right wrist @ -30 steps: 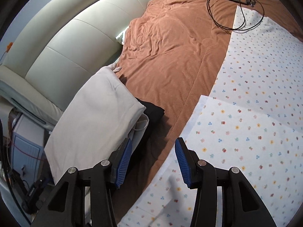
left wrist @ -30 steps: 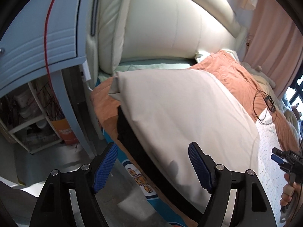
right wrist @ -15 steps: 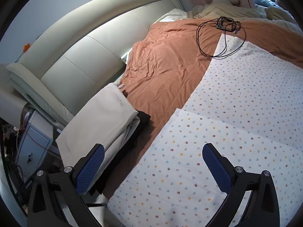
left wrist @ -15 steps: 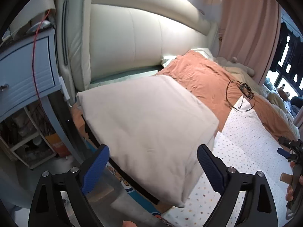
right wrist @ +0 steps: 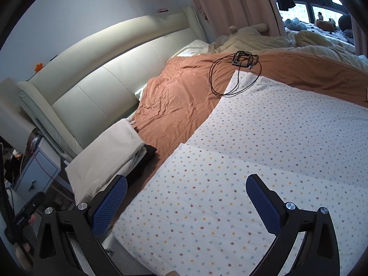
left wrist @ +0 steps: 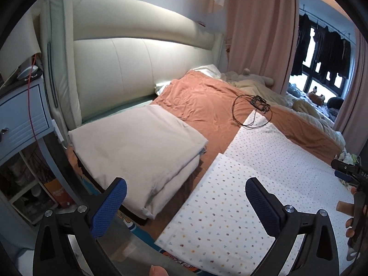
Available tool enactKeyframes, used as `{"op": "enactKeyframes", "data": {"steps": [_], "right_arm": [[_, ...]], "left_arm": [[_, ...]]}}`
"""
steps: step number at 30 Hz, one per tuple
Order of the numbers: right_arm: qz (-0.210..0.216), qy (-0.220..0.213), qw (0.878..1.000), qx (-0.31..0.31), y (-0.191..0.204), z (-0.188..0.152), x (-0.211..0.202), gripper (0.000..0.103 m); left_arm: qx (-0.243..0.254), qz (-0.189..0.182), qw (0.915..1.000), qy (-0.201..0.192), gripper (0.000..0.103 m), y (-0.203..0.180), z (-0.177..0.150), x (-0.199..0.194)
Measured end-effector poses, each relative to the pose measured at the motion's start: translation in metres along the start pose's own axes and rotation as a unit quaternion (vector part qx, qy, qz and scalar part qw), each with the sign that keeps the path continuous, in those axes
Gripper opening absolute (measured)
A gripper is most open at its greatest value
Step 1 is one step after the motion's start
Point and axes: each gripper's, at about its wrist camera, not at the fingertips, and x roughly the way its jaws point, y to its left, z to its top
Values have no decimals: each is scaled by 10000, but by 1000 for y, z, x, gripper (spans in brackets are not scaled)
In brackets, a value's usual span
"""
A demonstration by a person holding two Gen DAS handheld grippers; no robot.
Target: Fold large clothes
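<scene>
A white sheet with small coloured dots (left wrist: 257, 179) (right wrist: 264, 161) lies spread on the bed, one layer folded over at the near edge. A folded cream cloth (left wrist: 138, 149) (right wrist: 110, 147) rests on a dark garment at the bed's left corner. My left gripper (left wrist: 186, 204) hangs open above the gap between the cream stack and the dotted sheet, holding nothing. My right gripper (right wrist: 186, 204) stands wide open over the dotted sheet's folded part, empty. In the left wrist view the right gripper (left wrist: 345, 172) and the hand holding it show at the far right.
An orange blanket (left wrist: 207, 105) covers the bed under the cloths. A black cable with a small device (left wrist: 255, 108) (right wrist: 239, 66) lies on the sheet's far edge. A padded cream headboard (left wrist: 138, 62) stands behind, a blue nightstand (left wrist: 18, 119) at left, rumpled bedding and curtains beyond.
Both grippers opened wide and pulled back and upward from the bed. The views swung from the cream stack toward the dotted sheet, which now fills the foreground.
</scene>
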Motion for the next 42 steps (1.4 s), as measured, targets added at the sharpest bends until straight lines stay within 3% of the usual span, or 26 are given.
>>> {"op": "enactKeyframes", "data": {"steps": [12,16,23,42], "right_arm": [[-355,-454,9983,79,-24,-57,-113,103],[-667,-566,9961,122,-28,-86,-143,103],[-1008,-887,9909,27,-17,-136,-195,103],[-1179,-1370,9834,-163,11,-255,-280,103]], "left_arm": [[428,-531,9975,-207,103,-45,-42,-61],[600,-672,9956,-254,103,-52,-60,-82],[810,-887,9919,-407,103,-57,-95,-126],[1060,-1051,9845,-920,103,-45,-164,-216]]}}
